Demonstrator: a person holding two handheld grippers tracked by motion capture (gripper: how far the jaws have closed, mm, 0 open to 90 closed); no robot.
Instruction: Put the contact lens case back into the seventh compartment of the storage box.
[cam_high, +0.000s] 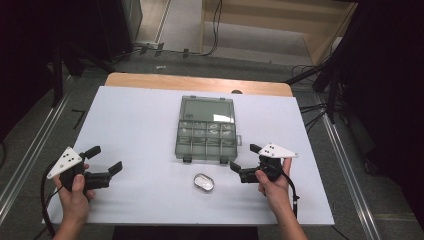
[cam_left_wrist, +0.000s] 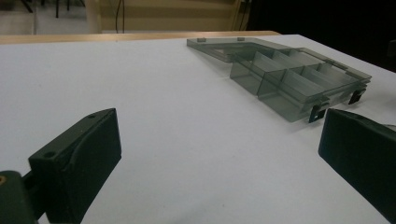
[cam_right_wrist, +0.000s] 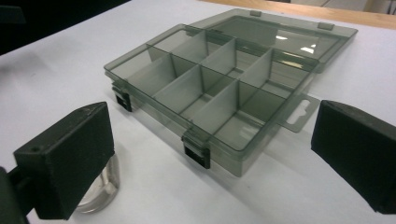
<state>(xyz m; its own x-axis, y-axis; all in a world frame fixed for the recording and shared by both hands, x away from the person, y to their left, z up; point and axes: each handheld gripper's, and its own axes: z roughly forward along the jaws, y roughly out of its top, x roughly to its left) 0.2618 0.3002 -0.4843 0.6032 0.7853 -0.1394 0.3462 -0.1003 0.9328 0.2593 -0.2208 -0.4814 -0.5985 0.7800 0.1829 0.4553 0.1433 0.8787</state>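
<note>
High view: a white table top (cam_high: 140, 130) carries a smoky transparent compartment box (cam_high: 206, 134) at its centre, with the lid (cam_high: 207, 110) folded flat on the far side and the divided tray on the near side. Two dark latches sit on the tray's near edge. A small oval clear container (cam_high: 203, 182) lies just near of the box, apart from it. The left gripper (cam_high: 104, 161), held in the person's left hand (cam_high: 75, 192), rests near the left edge of the table, well apart from the box, jaws spread wide and holding nothing. The right gripper (cam_high: 246, 157), held in the right hand (cam_high: 272, 182), lies just right of the oval container and near the box's near right corner, jaws likewise wide and holding nothing.

Left gripper view: the left gripper (cam_left_wrist: 219, 140) shows its two black jaws far apart over bare white table. The compartment box (cam_left_wrist: 289, 81) lies farther off at the right, lid flat beyond the tray.

Right gripper view: the right gripper (cam_right_wrist: 210, 154) has its jaws wide apart, with the compartment box (cam_right_wrist: 210, 93) between and beyond them, its compartments showing no contents. The hang tab (cam_right_wrist: 299, 114) projects from the tray's right side. The oval clear container (cam_right_wrist: 100, 191) sits partly behind the left jaw, close to it; contact cannot be told.
</note>
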